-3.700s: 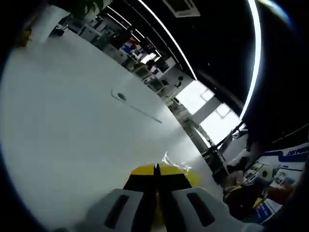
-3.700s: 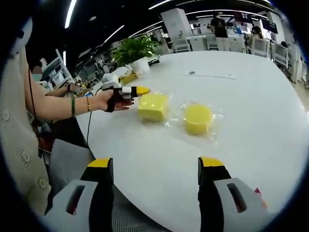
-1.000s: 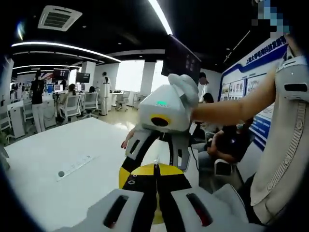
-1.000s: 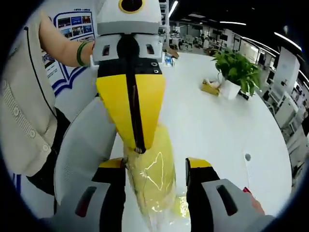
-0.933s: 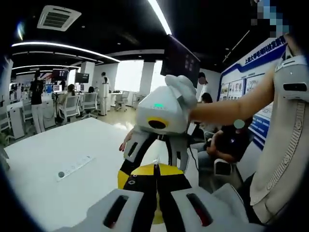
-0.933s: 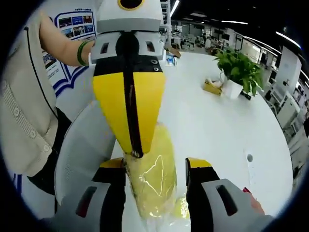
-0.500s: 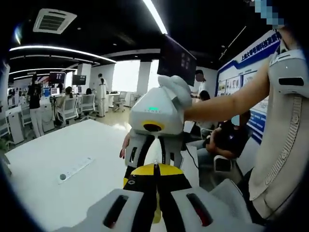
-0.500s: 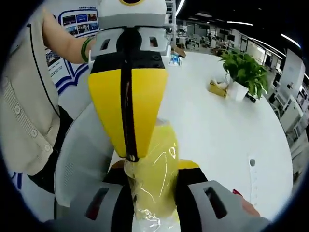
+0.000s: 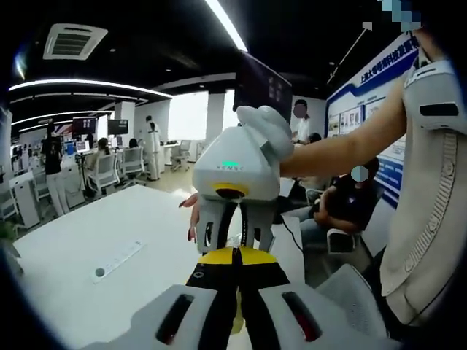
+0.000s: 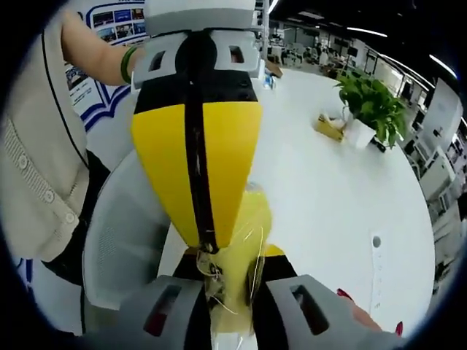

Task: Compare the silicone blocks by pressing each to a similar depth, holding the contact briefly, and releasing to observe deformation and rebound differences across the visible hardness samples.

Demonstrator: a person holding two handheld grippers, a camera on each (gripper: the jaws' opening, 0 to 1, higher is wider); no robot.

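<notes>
Left gripper (image 10: pixel 206 251): jaws pressed together on film at block's edge. Yellow silicone block (image 10: pixel 241 251), plastic-wrapped, aloft above white table (image 10: pixel 328 189). Right gripper (image 10: pixel 232 281): spread a second ago, now pinching block, visibly narrowed. Press reached; hold and release pending.
</notes>
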